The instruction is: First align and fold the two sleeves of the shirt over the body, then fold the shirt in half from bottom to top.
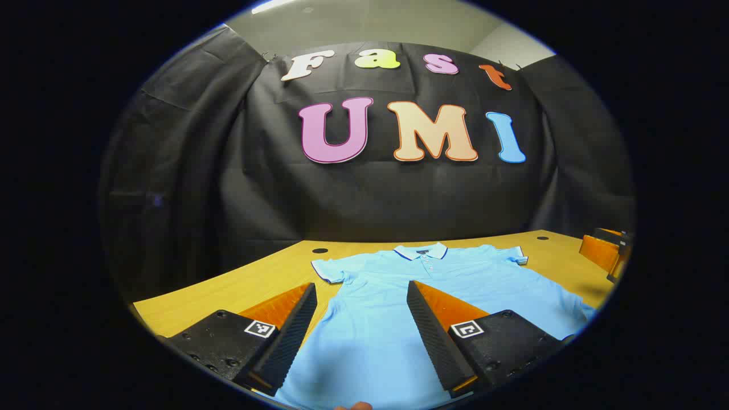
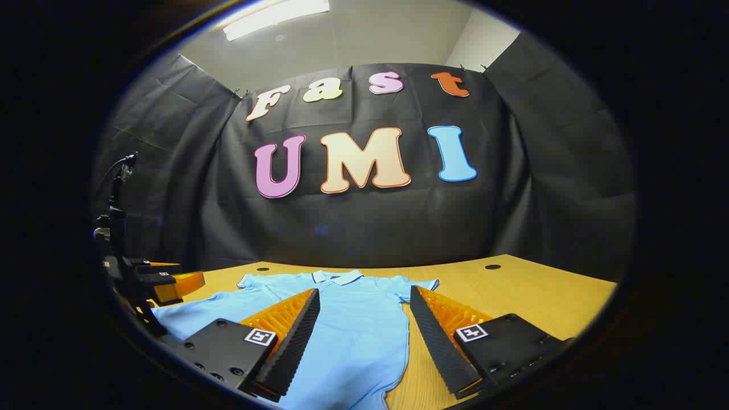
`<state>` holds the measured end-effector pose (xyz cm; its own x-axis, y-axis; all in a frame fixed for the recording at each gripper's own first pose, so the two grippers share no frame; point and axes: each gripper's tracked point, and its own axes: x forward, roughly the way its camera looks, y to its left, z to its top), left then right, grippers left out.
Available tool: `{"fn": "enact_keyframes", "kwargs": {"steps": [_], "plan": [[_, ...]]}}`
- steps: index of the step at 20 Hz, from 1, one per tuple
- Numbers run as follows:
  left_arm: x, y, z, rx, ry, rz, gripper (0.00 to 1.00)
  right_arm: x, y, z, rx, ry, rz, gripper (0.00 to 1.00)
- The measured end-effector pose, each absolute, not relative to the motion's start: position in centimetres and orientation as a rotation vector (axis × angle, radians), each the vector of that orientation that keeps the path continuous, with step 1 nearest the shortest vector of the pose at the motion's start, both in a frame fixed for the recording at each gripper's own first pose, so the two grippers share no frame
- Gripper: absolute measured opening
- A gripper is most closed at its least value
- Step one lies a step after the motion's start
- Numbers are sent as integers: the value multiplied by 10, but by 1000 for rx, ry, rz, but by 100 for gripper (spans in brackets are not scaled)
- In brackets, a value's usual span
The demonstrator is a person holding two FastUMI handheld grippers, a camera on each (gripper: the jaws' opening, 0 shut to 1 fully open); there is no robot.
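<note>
Shirt: one light blue polo shirt (image 1: 398,302) lies flat and face up on the surface, collar toward the booth's wall, hem toward the cameras; it also shows in the right gripper view (image 2: 353,324).
Sleeves: two short sleeves, both spread out to the sides and not folded; in the left gripper view one (image 1: 329,269) lies at the left and the other (image 1: 512,255) at the right.
Collar: one collar (image 1: 421,251) with a white edge and a buttoned placket below it.
Surface: one wooden surface (image 1: 228,296) carries the shirt; two small dark round holes show near its far edge in each view.
Left gripper: one, the left gripper (image 1: 361,336), its two fingers spread wide apart with nothing between them, hanging over the lower body of the shirt; whether the fingers touch the cloth cannot be told.
Right gripper: one, the right gripper (image 2: 364,341), its two fingers likewise wide apart and holding nothing, over the shirt's side edge, with one finger above the cloth and the other above bare wood.
Other sightings: the right gripper shows at the far right edge of the left gripper view, and the left gripper shows at the far left of the right gripper view beside the shirt.
Markers: two small square markers on each gripper's body, one by each finger.
</note>
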<state>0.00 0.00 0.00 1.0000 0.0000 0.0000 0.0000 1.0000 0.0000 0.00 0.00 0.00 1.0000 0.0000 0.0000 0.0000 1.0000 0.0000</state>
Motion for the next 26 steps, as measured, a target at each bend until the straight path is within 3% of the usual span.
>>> {"fn": "enact_keyframes", "kwargs": {"steps": [5, 11, 26], "plan": [[0, 5, -3, -1, 18, 37, 95, 1, 0, -3, -9, 11, 3, 98], [-4, -2, 10, -5, -60, -2, 95, 3, 1, -6, -27, 18, 3, 98], [-2, -8, 7, -10, -56, -53, 94, 4, 7, -10, 0, 44, 59, 98]]}}
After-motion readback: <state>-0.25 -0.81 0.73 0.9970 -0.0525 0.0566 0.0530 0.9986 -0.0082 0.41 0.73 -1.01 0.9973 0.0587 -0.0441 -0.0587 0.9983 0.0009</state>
